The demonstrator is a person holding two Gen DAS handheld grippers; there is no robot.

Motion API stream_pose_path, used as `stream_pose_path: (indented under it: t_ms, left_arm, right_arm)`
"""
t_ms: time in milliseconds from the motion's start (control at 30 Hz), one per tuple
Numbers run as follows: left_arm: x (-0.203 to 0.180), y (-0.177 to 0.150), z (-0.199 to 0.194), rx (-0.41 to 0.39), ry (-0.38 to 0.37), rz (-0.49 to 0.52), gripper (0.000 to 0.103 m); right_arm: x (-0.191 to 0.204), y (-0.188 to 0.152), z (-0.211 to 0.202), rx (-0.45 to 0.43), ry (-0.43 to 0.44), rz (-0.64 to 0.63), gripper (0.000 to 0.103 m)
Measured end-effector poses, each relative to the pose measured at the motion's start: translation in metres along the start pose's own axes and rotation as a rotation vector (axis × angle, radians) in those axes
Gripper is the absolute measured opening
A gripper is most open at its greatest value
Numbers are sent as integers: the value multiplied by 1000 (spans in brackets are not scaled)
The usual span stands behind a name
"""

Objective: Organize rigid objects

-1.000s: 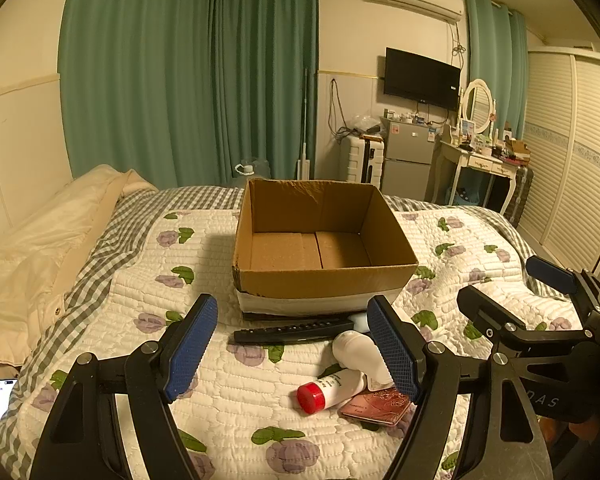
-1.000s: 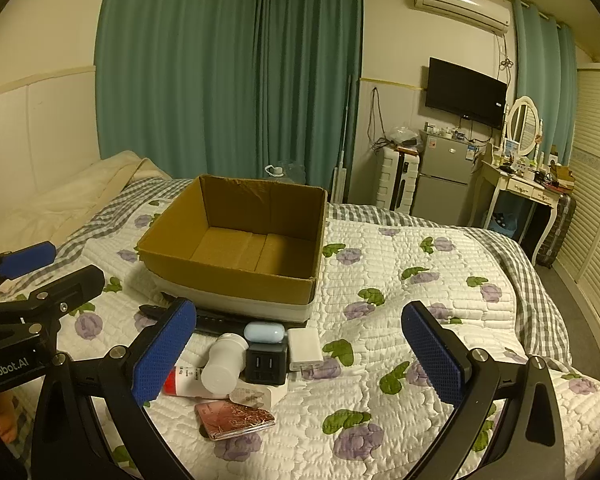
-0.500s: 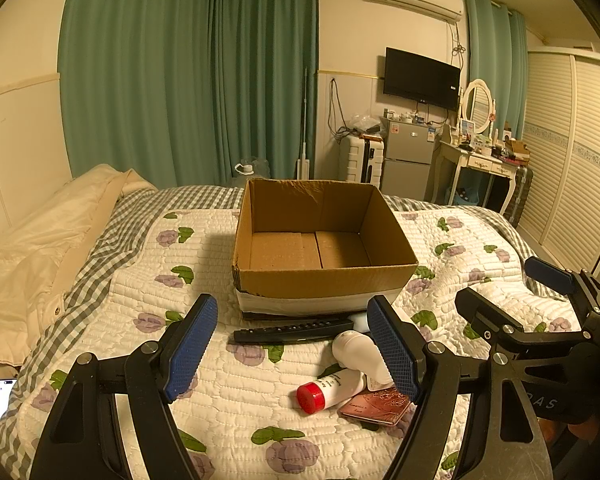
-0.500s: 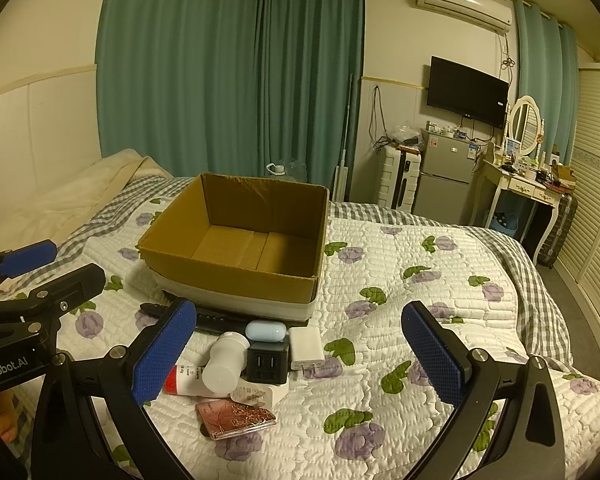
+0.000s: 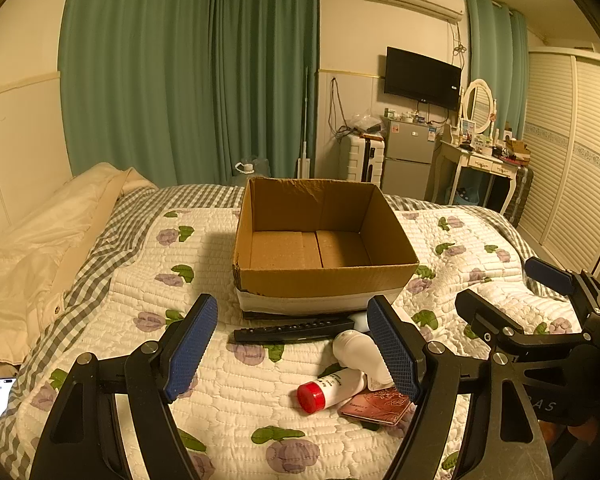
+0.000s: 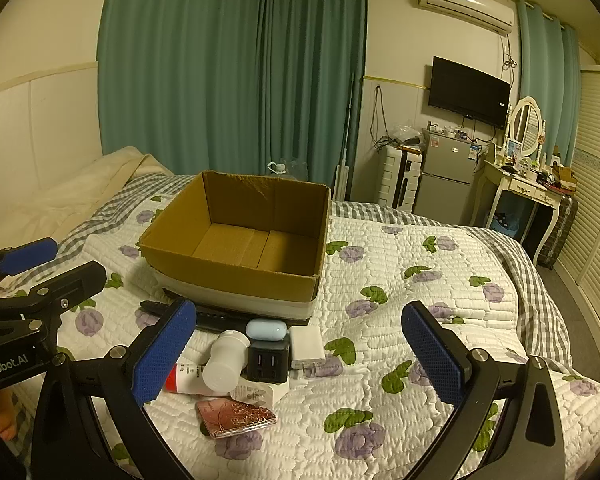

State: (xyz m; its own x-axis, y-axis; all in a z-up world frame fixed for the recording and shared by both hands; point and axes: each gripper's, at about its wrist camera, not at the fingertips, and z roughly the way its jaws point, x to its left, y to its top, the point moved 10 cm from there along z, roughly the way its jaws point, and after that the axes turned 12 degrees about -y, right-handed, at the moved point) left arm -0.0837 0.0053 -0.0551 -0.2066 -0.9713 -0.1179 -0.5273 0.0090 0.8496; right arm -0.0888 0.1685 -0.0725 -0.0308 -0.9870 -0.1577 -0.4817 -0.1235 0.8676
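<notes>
Both spread wide and holding nothing: the left hand-held gripper (image 5: 292, 348) and right hand-held gripper (image 6: 300, 354) hover over the quilted floral bed (image 6: 400, 292). The open brown cardboard box (image 6: 236, 236) sits at 12 o'clock. Along its near edge crowd a black remote control (image 5: 294, 329), white bottle (image 6: 225, 365), red-capped tube (image 5: 332, 390), black cube charger (image 6: 269, 361), white adapter (image 6: 307, 341), pale blue case (image 6: 266, 329) and pink card case (image 6: 236, 417); open quilt lies at 3 o'clock.

Bed (image 6: 440, 280) wearing white quilt with purple flowers, grey check sheet showing at edges. Lying on quilt: open cardboard box (image 6: 236, 240); black remote (image 5: 294, 328) just before it; white bottle (image 6: 224, 364), red-capped tube (image 5: 332, 390), blue case (image 6: 266, 329), black cube charger (image 6: 269, 360), white adapter (image 6: 307, 346), pink card case (image 6: 236, 416) clustering together; phone (image 5: 5, 394) sitting at left edge
</notes>
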Motion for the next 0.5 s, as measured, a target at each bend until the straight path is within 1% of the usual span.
stream_pose_path:
  t_ms: [200,367,500]
  left_arm:
    - [-5,-1,-1,-1,8,6,80]
    - [-13,-1,5,7,2,7,80]
    - [-23,-10,31,61,4,-7,80]
  right_arm:
    - [-8,-2,-2,8,-8,2,103]
    - [-30,-6,1,22,-71,0,103]
    - [-47,-15,17,61,-95,25,103]
